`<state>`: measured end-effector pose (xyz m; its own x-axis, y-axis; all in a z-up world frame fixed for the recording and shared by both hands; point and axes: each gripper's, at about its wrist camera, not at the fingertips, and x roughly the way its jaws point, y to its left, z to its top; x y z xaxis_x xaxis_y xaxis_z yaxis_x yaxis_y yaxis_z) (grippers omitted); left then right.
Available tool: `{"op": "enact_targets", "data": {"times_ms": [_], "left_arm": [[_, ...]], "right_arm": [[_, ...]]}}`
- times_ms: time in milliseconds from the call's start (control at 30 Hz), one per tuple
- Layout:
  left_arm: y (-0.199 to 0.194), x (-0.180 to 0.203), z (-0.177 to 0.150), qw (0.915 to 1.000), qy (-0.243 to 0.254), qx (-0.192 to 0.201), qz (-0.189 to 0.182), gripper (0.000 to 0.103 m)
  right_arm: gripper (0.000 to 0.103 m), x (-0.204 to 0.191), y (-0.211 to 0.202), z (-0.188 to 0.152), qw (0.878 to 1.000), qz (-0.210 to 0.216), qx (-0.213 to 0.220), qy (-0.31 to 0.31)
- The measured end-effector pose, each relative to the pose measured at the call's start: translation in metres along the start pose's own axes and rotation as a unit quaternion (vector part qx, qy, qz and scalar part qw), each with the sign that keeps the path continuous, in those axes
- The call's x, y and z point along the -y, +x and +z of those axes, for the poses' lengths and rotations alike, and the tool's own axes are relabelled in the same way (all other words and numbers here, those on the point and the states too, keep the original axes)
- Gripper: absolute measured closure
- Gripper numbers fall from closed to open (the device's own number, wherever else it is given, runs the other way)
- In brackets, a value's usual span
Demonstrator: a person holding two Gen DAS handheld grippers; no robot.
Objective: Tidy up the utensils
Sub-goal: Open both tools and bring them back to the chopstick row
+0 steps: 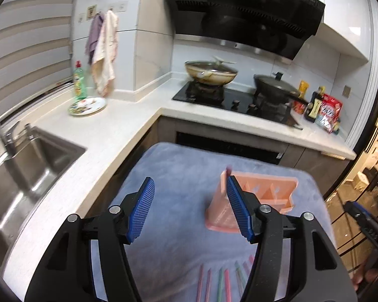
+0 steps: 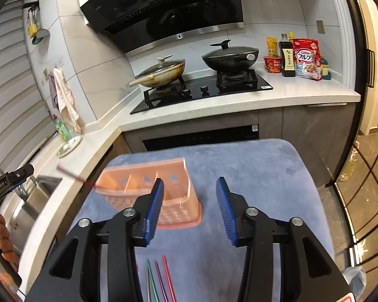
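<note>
On the blue mat (image 2: 252, 176) the pink utensil holder (image 2: 174, 196) is standing, one chopstick (image 2: 73, 175) blurring at its left end | loose chopsticks (image 2: 161, 279) lying nearer me | I am holding my left gripper (image 1: 190, 207) and right gripper (image 2: 187, 209) spread, empty | risk: that chopstick tipping out, or the light holder toppling under a nudge.

We see bare blue plush cloth (image 2: 252, 166) to the right of the pink plastic slotted utensil holder (image 2: 174, 201), wide enough for tongs to pass. At the lower centre of the frame, thin coloured chopsticks (image 2: 163, 279) lie on the cloth. A blurred red stick (image 2: 73, 176) crosses the holder's left edge, blocking that side.
</note>
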<state>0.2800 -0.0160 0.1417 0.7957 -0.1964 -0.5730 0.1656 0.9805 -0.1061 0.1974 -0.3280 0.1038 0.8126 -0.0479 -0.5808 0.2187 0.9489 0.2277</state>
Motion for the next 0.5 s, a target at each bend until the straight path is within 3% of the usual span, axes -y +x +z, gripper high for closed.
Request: {"op": "enact_targets", "data": {"times_ms": [67,233,500], "left_arm": [[-0.009,-0.006,-0.017,0.9999,0.001,-0.01,0.003,0.04],[-0.031,-0.014,-0.07,0.9991,0.02,-0.028,0.024,0.038],[-0.038,-0.017,-0.153,0.9943,0.044,-0.093,0.028,0.038]], "right_arm": [[0.056,0.0,-0.013,-0.021,1.0,0.001,-0.011,-0.006],[0.055,-0.003,-0.029,-0.076,0.998,0.011,-0.051,-0.018],[0.055,-0.007,-0.034,-0.161,0.993,0.006,-0.113,-0.041]]}}
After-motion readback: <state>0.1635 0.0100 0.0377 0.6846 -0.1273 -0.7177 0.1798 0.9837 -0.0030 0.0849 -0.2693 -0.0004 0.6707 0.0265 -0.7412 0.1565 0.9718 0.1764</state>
